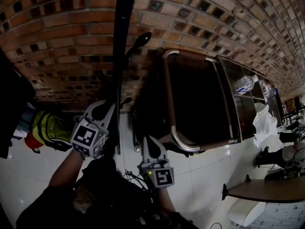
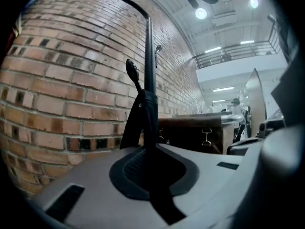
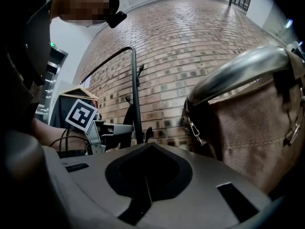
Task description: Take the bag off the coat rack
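Closest in, the left hand-held gripper point(image 1: 106, 109) was clamped shut on a thin black strap point(image 2: 143, 113), right against the black metal pole of the coat rack point(image 1: 121, 51). Just right of it, the right hand-held gripper point(image 1: 148, 144) had its jaws together, empty. Beyond, the brown canvas bag with a silver tube frame point(image 1: 200, 99) hung right of the pole, before the far red brick wall point(image 1: 62, 32).

We found a narrow gap between the coat rack pole point(image 1: 121, 42) and the bag point(image 1: 200, 99) — brick wall point(image 1: 57, 32) behind (a strap point(image 2: 132, 124) hung along the pole).
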